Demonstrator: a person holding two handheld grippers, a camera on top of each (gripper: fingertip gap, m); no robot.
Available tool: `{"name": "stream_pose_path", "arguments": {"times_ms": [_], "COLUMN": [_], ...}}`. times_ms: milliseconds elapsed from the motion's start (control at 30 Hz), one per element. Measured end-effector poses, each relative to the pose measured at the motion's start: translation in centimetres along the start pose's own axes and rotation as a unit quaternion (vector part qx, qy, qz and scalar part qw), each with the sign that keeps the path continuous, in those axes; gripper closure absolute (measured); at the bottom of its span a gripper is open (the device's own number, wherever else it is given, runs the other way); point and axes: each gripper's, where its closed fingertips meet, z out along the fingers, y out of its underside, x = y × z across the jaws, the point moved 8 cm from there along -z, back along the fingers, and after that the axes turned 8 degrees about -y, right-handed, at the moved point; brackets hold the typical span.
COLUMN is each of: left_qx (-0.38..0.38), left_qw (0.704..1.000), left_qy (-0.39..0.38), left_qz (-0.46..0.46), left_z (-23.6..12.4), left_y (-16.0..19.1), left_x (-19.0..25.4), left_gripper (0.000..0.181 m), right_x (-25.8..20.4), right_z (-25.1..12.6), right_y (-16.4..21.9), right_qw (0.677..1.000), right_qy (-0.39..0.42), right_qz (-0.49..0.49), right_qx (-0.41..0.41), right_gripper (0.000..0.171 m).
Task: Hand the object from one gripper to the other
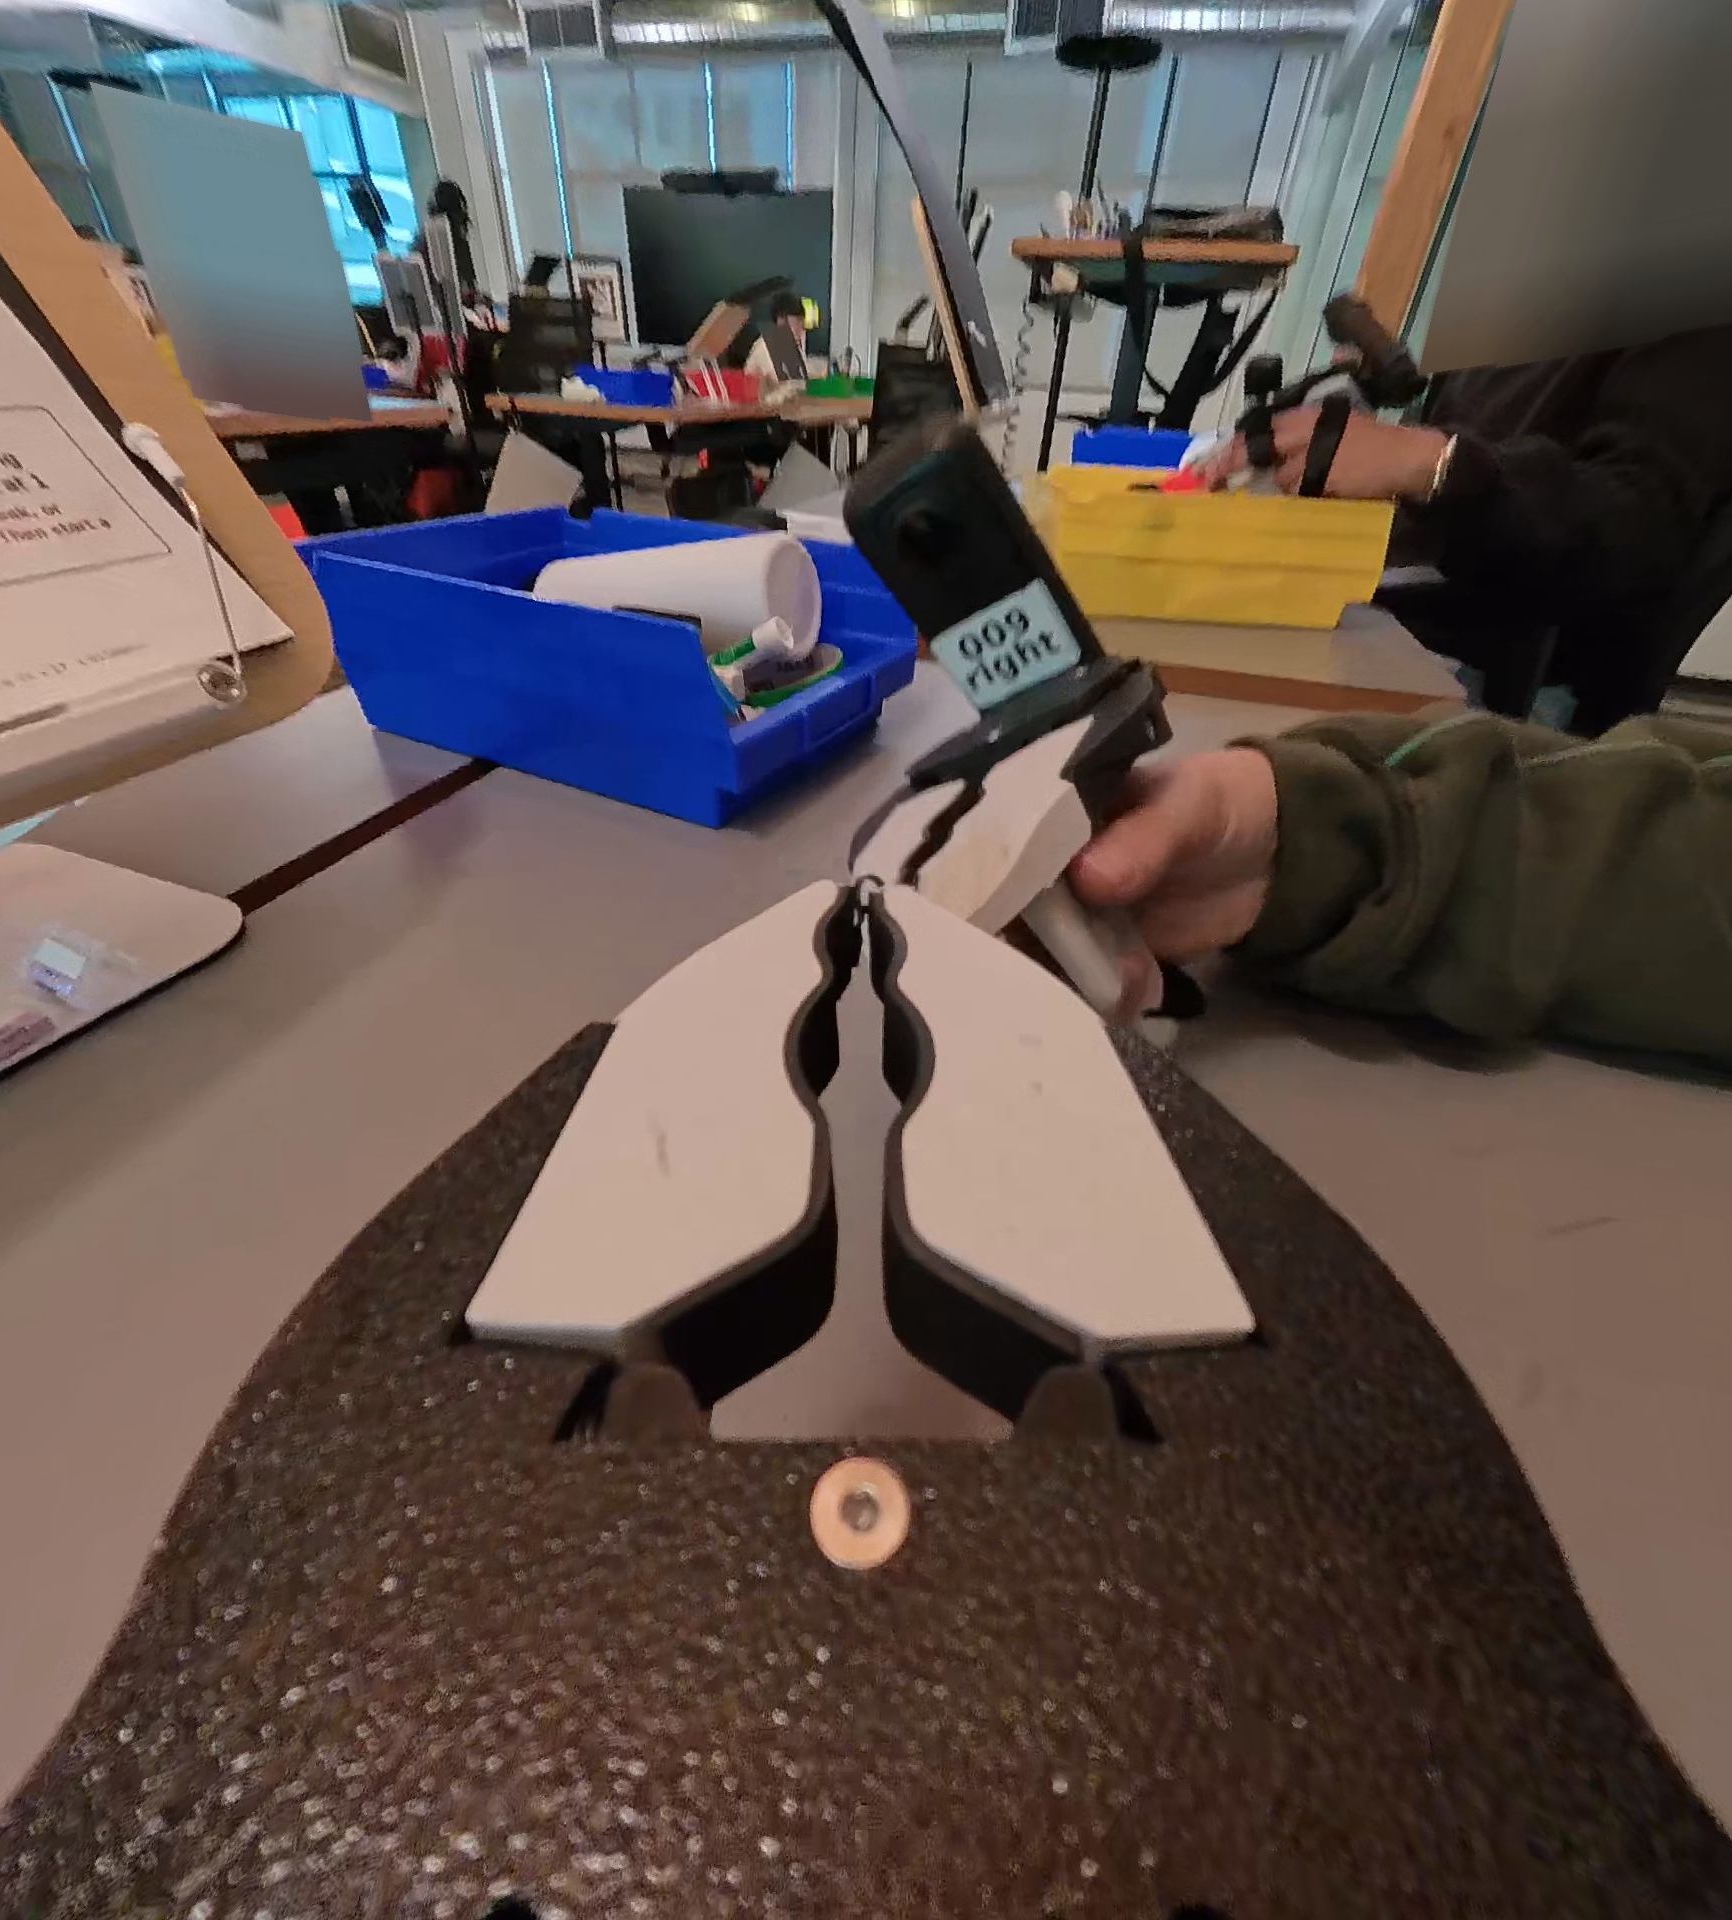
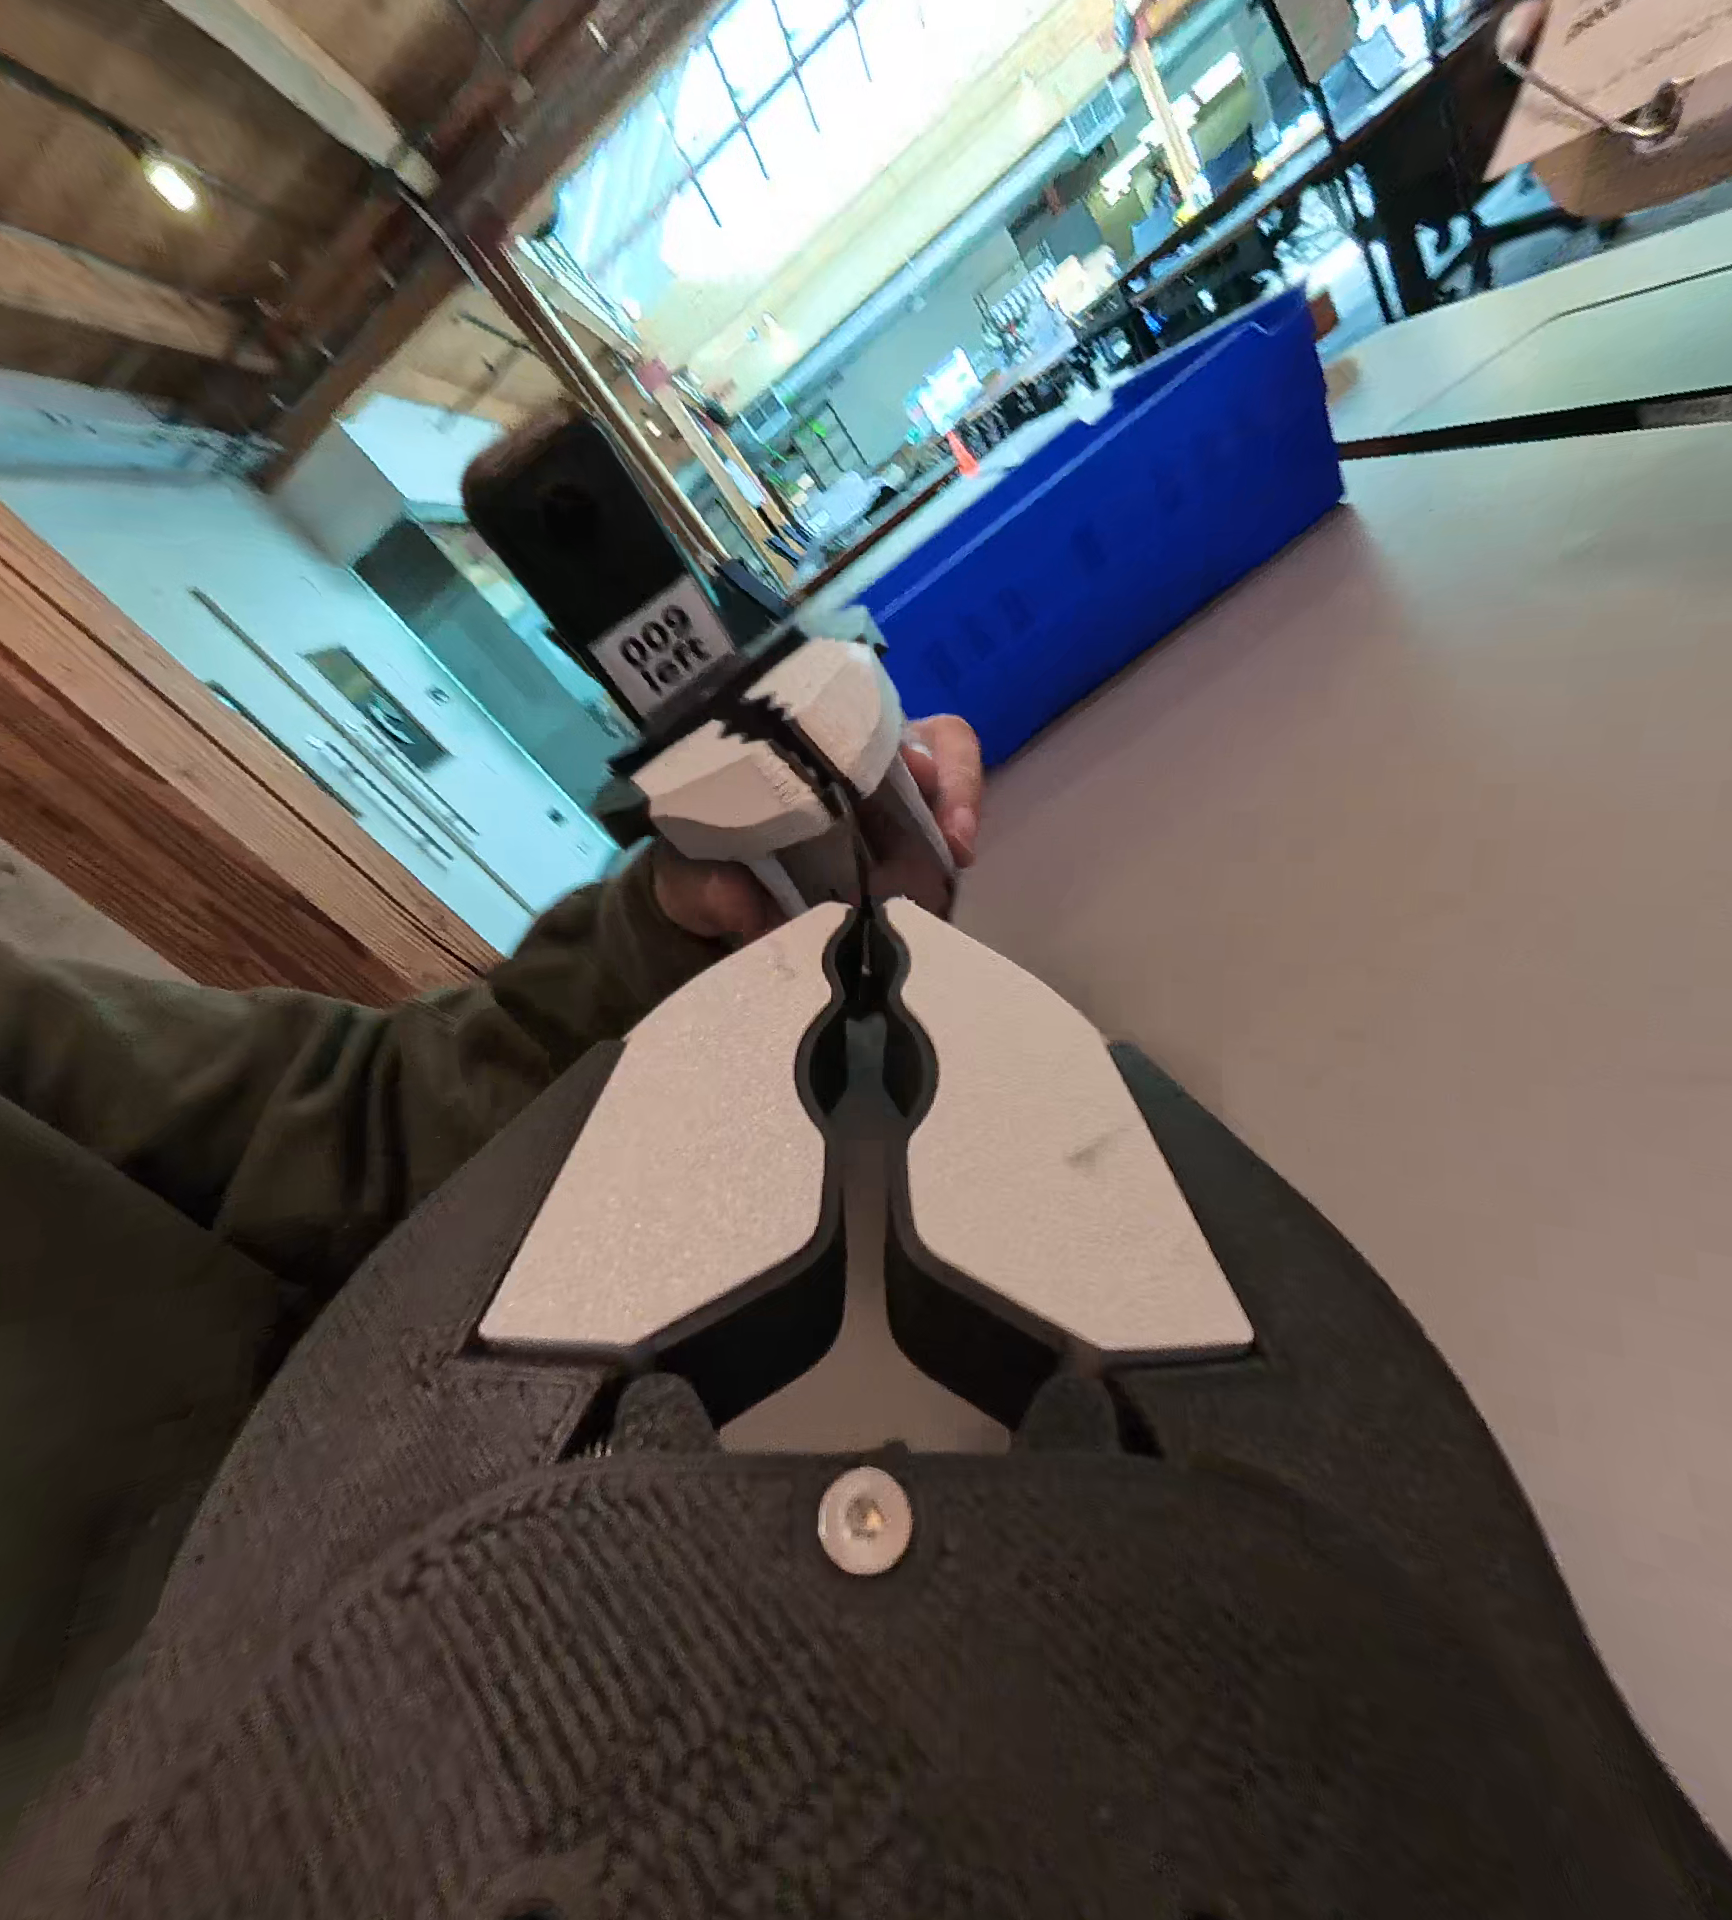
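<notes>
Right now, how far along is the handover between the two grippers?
Mid-transfer. Done: the grippers have met tip to tip above the table. In hand: the thin dark object runs between them, the left gripper and right gripper both closed on it. Left: one must open and back away; which one gives, I cannot tell.

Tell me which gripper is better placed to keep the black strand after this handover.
Right, probably. The thin black strand runs well in between the right gripper's fingers, while the left gripper pinches it only at its very tips, so it can release easily.
</notes>
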Motion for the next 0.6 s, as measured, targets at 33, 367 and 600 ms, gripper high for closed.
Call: {"name": "stream_pose_path", "arguments": {"times_ms": [33,367,600], "left_qx": [-0.015,-0.139,-0.159], "left_qw": [1.000,0.985,0.983], "left_qy": [0.001,0.000,0.008], "left_qz": [0.010,0.101,0.091], "left_z": [0.1,0.2,0.3], "left_y": [0.2,0.8,1.1], "left_x": [0.0,1.1,1.1], "left_gripper": [0.179,0.166,0.180], "right_x": [0.0,-0.4,-0.4], "right_z": [-0.1,0.8,0.7], "right_y": [0.0,1.5,1.2], "right_qw": [1.000,0.959,0.968], "right_qy": [0.016,0.111,0.106], "right_qz": [-0.018,-0.164,-0.150], "right_qx": [-0.017,-0.205,-0.170], "right_gripper": [0.170,0.170,0.170]}}
